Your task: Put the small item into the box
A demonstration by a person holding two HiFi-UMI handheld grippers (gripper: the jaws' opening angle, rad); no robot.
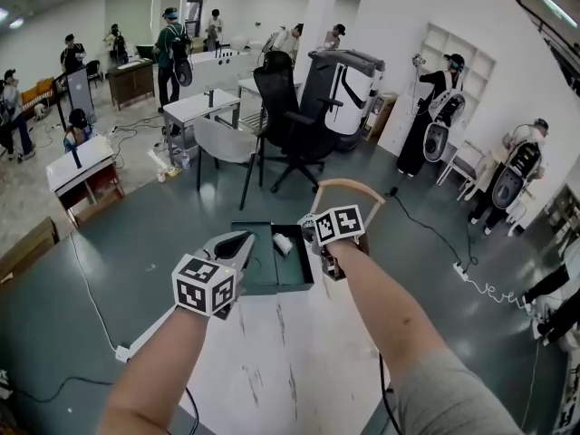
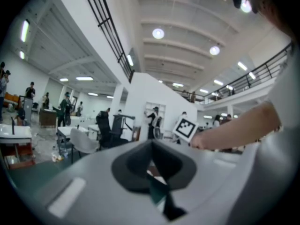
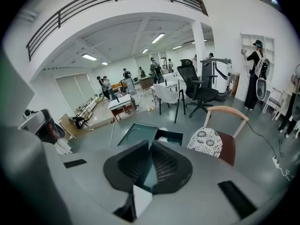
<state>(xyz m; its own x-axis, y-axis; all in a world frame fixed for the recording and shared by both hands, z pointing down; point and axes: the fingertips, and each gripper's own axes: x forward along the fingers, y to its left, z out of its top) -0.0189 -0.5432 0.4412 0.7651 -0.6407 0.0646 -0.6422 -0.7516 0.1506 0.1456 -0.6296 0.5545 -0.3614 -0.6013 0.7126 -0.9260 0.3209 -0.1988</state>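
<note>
A dark green box (image 1: pixel 294 270) lies open on the white marbled table (image 1: pixel 290 352), its lid (image 1: pixel 256 243) folded flat to the left. A small white item (image 1: pixel 283 243) rests inside the box, at its far end, and shows as a pale lump (image 3: pixel 162 138) in the right gripper view. My right gripper (image 1: pixel 308 234) hovers just right of the item, jaws together with nothing between them. My left gripper (image 1: pixel 239 242) is over the lid, tilted upward, jaws shut and empty.
A wooden chair (image 1: pixel 350 190) with a lace cushion (image 3: pixel 208 142) stands right behind the table. A black office chair (image 1: pixel 292 116) and grey desks stand further back. Several people with equipment stand around the room. Cables run across the floor (image 1: pixel 435 229).
</note>
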